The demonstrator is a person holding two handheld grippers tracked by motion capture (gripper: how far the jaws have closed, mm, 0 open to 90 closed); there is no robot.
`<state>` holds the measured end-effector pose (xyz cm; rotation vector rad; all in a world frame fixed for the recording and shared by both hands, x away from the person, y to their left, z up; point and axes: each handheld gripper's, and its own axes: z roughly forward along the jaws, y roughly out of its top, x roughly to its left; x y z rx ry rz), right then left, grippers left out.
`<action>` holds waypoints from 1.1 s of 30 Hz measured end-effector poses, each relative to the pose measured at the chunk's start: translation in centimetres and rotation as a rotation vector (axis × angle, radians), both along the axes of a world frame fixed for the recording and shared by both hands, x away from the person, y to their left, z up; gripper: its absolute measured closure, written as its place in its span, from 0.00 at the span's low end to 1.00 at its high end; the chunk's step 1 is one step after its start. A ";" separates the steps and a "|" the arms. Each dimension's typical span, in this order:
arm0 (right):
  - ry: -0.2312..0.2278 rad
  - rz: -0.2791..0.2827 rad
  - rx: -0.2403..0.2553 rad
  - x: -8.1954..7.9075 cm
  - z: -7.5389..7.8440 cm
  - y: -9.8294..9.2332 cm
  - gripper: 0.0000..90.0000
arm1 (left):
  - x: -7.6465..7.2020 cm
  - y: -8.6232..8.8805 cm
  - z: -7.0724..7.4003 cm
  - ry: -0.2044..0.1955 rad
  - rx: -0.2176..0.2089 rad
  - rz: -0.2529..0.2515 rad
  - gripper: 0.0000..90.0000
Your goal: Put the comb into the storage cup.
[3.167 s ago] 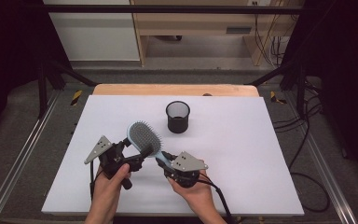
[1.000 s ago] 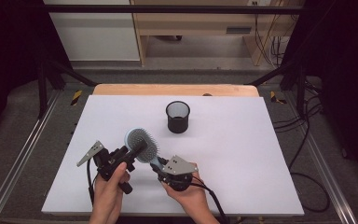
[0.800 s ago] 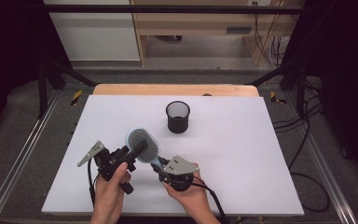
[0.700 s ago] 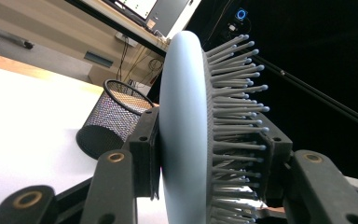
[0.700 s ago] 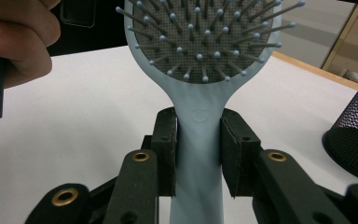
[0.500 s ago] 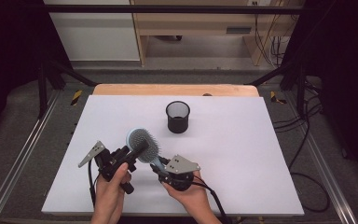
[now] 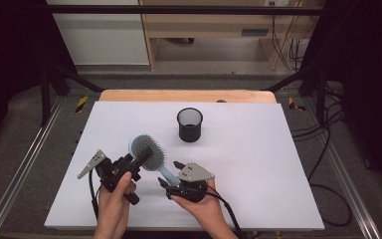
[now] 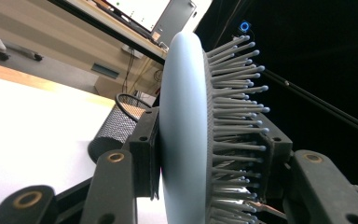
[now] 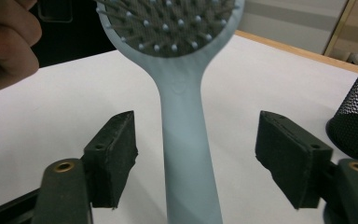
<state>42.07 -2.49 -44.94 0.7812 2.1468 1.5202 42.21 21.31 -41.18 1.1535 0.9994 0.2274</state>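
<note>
On the table (image 7: 258,164) we find the mesh cup (image 7: 189,124) standing behind the middle, well apart from the hands. Nearer us, the hairbrush (image 7: 149,157) sits between the two grippers: left gripper (image 7: 129,167) at its head, right gripper (image 7: 171,174) around its handle, jaws either side without touching. The cup lies behind and to the right of the brush.

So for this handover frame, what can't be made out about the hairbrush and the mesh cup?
- Hairbrush handle end: right gripper view, cut off by the bottom edge.
- Brush head top: right gripper view, cut off by the top edge.
- Mesh cup: left gripper view, partly behind the left gripper jaw.
- Cup contents: high view, too small to tell.
</note>
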 end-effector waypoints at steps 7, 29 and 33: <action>0.025 -0.011 -0.007 0.3 -0.1 0.0 0.23 | 0.1 0.8 0.2 -0.010 -0.003 0.027 0.58; 0.079 -0.045 0.009 1.2 0.2 -1.2 0.12 | 0.2 3.4 1.0 -0.058 0.021 0.113 0.58; 0.066 -0.041 0.003 1.3 0.4 -1.8 0.09 | 0.2 4.0 1.3 -0.072 0.037 0.140 0.58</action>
